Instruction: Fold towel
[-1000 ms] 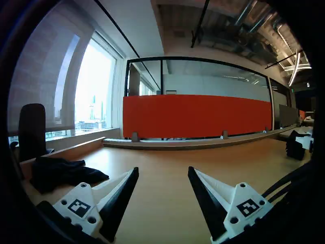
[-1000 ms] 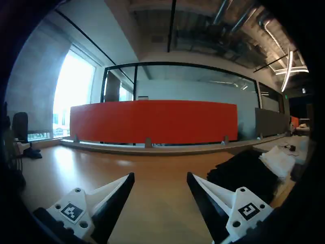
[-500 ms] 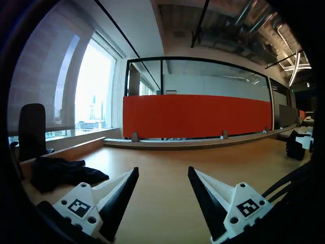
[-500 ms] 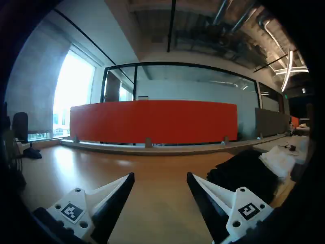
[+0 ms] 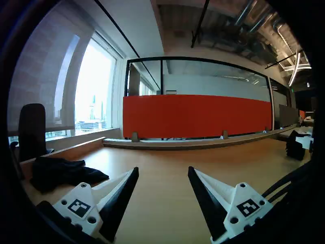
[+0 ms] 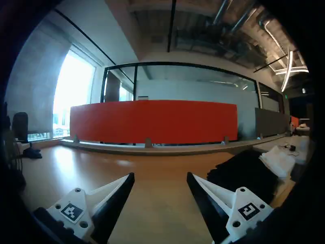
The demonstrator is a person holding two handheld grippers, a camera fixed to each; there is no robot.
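Towel [image 5: 61, 173], dark, soft, crumpled, on smooth pale-wood table [image 5: 170, 158]

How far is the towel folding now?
Possibly done: a white towel lies folded beside a dark pile, right gripper view. In hand: nothing; the left gripper and right gripper have jaws open over the table. Left: the crumpled dark cloth by the left gripper.

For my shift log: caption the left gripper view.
Open left gripper low over the wooden desk, crumpled dark cloth lying at frame left.
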